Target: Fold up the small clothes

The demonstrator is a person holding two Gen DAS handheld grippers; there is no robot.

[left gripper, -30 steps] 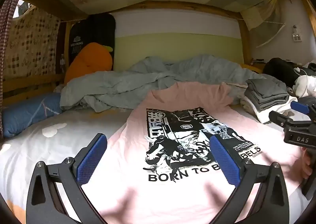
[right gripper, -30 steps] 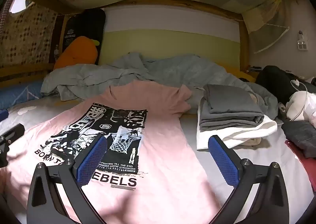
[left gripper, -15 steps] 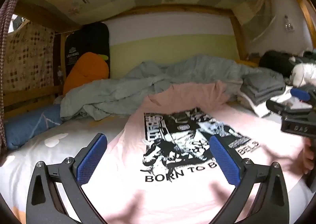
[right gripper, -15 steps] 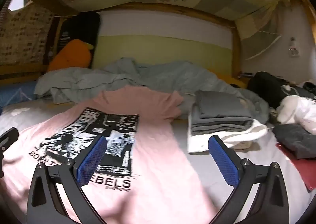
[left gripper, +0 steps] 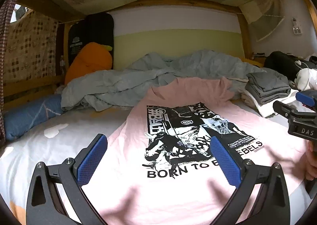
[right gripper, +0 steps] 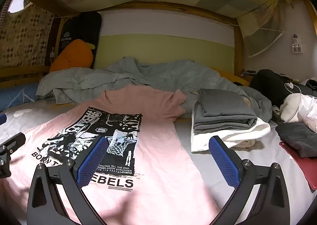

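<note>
A pink T-shirt [left gripper: 138, 145] with a black-and-white print lies flat, print up, on the white bed sheet, collar toward the far end. In the left wrist view my left gripper [left gripper: 158, 160] hovers open over the shirt's near hem, empty. The right gripper's black body [left gripper: 299, 123] shows at the right edge of that view, with a hand below it. In the right wrist view the pink T-shirt [right gripper: 164, 155] fills the left half, and my right gripper [right gripper: 158, 160] is open and empty above the shirt's right side.
A stack of folded grey and white clothes [right gripper: 223, 118] sits right of the shirt. A rumpled grey-green duvet [left gripper: 158, 74] lies behind it. An orange plush [left gripper: 89, 62] and blue pillow [left gripper: 25, 116] are at far left. Dark clothes [right gripper: 297, 137] and a red item [right gripper: 303, 163] lie at right.
Both views wobbled and tilted slightly, then settled back close to where they were. Both grippers stay open; the shirt has not moved.
</note>
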